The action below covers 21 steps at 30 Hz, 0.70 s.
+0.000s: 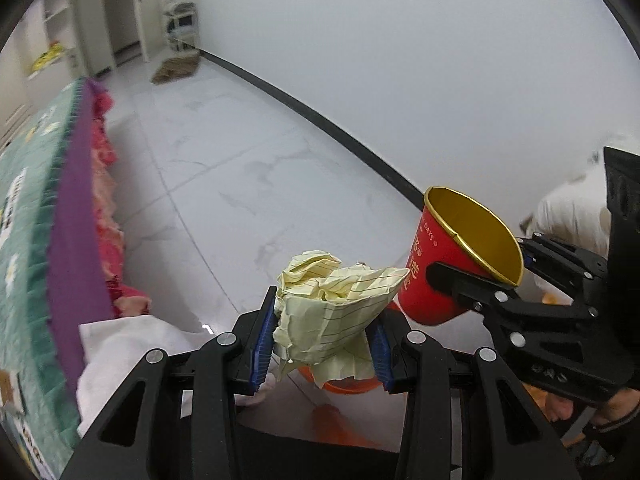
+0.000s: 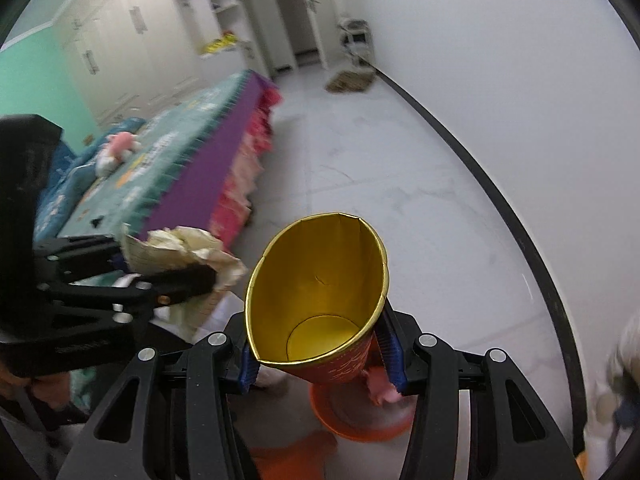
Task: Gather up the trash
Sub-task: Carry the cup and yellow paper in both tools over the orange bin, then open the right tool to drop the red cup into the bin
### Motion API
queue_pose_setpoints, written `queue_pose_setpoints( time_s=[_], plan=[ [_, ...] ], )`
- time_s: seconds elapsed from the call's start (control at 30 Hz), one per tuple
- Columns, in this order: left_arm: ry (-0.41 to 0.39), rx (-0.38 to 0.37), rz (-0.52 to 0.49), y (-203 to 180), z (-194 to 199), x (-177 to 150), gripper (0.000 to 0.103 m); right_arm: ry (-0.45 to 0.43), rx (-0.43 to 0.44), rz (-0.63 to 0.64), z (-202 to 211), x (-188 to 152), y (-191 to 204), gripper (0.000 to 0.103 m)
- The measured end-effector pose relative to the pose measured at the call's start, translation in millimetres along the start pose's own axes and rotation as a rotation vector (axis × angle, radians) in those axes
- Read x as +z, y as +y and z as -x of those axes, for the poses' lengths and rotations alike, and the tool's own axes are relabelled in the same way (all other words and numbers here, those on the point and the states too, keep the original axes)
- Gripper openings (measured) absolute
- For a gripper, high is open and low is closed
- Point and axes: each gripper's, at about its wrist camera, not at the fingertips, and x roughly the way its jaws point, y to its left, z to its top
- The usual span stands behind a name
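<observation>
While both hover above the orange bin point(image 2: 360, 420), left claw point(image 1: 324, 344) grips crumpled yellow paper point(image 1: 332, 312), right claw point(image 2: 320, 356) squeezes red cup point(image 2: 320, 292).

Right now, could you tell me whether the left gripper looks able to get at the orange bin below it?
Probably yes: the orange bin sits on the floor just beneath the left gripper, with only the crumpled yellow paper it holds between them.

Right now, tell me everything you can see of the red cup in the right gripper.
The red paper cup has a shiny gold lining, a rolled rim and pale print outside. It is empty, squeezed oval and creased. The right gripper clamps its sides with its blue pads, mouth tilted up. An orange bin sits below it.
</observation>
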Motion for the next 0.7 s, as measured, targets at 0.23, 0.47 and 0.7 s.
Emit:
queue_pose_setpoints(
  time_s=[0.23, 0.47, 0.7],
  plan=[
    [0.086, -0.016, -0.041, -14.6, -29.5, 4.0, 0.043, 0.072, -0.031, -0.025, -29.3, -22.6, -25.8, 0.053],
    [0.146, -0.021, -0.071, -27.9, -50.2, 4.2, 0.043, 0.127, -0.051, -0.048, -48.2, -34.7, -38.0, 0.059],
    [0.182, -0.033, -0.092, -35.5, -63.0, 6.0, 0.043, 0.139, -0.073, -0.074, -55.0, -37.3, -42.2, 0.061]
  ],
)
